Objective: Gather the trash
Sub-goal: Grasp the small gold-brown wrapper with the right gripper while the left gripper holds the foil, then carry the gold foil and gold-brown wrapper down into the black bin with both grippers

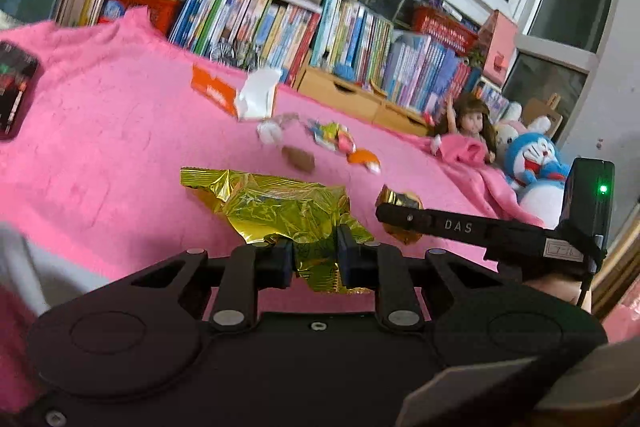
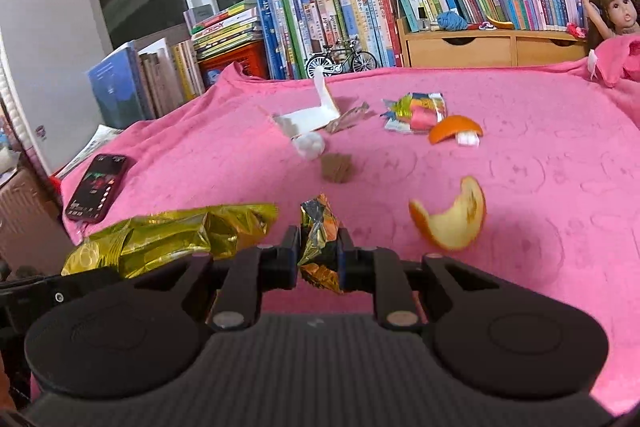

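My left gripper (image 1: 315, 255) is shut on a large crumpled gold foil bag (image 1: 276, 207), which spreads out ahead of the jaws over the pink blanket (image 1: 120, 131). The same gold foil bag (image 2: 168, 239) shows at the lower left of the right wrist view. My right gripper (image 2: 319, 255) is shut on a small crumpled gold and orange wrapper (image 2: 320, 227). The right gripper (image 1: 390, 213) also reaches in from the right of the left wrist view, with the small wrapper (image 1: 402, 197) at its tip. An orange peel (image 2: 454, 219) lies just right of my right gripper.
More litter lies farther on: an opened white and orange carton (image 2: 312, 115), a white wad (image 2: 309, 145), a brown scrap (image 2: 338, 167), a colourful wrapper (image 2: 416, 113), another orange peel (image 2: 454, 130). A phone (image 2: 98, 187) rests at left. Books (image 2: 360, 23), a doll (image 2: 614, 9) and plush toys (image 1: 532, 163) border the blanket.
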Action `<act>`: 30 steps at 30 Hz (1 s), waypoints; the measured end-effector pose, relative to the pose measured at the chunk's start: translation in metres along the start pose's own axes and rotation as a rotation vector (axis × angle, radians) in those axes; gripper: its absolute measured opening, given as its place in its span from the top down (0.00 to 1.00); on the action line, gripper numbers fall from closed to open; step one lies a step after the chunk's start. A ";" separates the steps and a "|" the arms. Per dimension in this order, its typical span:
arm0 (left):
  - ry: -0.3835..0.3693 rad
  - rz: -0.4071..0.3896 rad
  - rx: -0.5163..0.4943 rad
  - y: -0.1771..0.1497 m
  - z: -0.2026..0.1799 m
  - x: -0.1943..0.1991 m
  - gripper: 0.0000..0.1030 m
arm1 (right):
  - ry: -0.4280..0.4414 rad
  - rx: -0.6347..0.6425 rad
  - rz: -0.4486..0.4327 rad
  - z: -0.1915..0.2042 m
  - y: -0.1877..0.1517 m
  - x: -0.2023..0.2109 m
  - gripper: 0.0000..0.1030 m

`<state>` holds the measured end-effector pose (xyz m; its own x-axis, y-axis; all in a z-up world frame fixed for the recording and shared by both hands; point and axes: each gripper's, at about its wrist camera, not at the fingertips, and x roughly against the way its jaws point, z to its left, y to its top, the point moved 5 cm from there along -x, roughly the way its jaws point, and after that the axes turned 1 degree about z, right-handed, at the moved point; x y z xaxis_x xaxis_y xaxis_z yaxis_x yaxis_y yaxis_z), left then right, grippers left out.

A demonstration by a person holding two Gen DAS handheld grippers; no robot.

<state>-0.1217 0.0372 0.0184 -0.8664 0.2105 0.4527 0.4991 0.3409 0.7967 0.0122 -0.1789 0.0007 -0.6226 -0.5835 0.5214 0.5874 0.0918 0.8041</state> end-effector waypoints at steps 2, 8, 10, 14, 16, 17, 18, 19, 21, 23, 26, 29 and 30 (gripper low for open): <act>-0.004 0.033 -0.006 -0.011 -0.003 0.009 0.81 | -0.006 0.014 0.006 0.002 -0.010 0.007 0.77; -0.003 0.096 -0.086 -0.039 -0.015 0.026 0.81 | -0.010 0.022 0.032 0.008 -0.040 0.027 0.77; -0.008 0.111 -0.091 -0.044 -0.019 0.030 0.81 | -0.017 0.031 0.042 0.010 -0.050 0.033 0.77; -0.030 0.139 -0.103 -0.052 -0.027 0.036 0.81 | -0.038 0.054 0.060 0.014 -0.068 0.042 0.76; -0.036 0.160 -0.104 -0.056 -0.028 0.037 0.82 | -0.046 0.053 0.070 0.014 -0.076 0.044 0.76; -0.036 0.172 -0.104 -0.059 -0.029 0.038 0.82 | -0.051 0.050 0.077 0.013 -0.080 0.044 0.76; -0.035 0.183 -0.106 -0.062 -0.030 0.038 0.82 | -0.056 0.047 0.084 0.012 -0.084 0.043 0.76; -0.032 0.197 -0.106 -0.064 -0.030 0.038 0.82 | -0.061 0.047 0.091 0.011 -0.088 0.043 0.76; -0.026 0.228 -0.108 -0.069 -0.029 0.037 0.82 | -0.065 0.039 0.112 0.010 -0.096 0.040 0.76; -0.018 0.261 -0.112 -0.075 -0.028 0.032 0.82 | -0.061 0.024 0.138 0.008 -0.106 0.037 0.76; -0.010 0.325 -0.105 -0.083 -0.024 0.022 0.82 | -0.064 0.018 0.183 0.008 -0.119 0.030 0.76; 0.014 0.388 -0.114 -0.093 -0.021 0.008 0.82 | -0.065 0.008 0.225 0.008 -0.131 0.024 0.76; 0.027 0.412 -0.122 -0.097 -0.019 0.002 0.81 | -0.063 0.000 0.239 0.007 -0.135 0.021 0.76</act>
<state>-0.1725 -0.0127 -0.0503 -0.5956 0.2818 0.7522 0.7999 0.1224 0.5875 -0.0837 -0.1979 -0.0946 -0.4971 -0.4935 0.7137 0.7217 0.2215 0.6558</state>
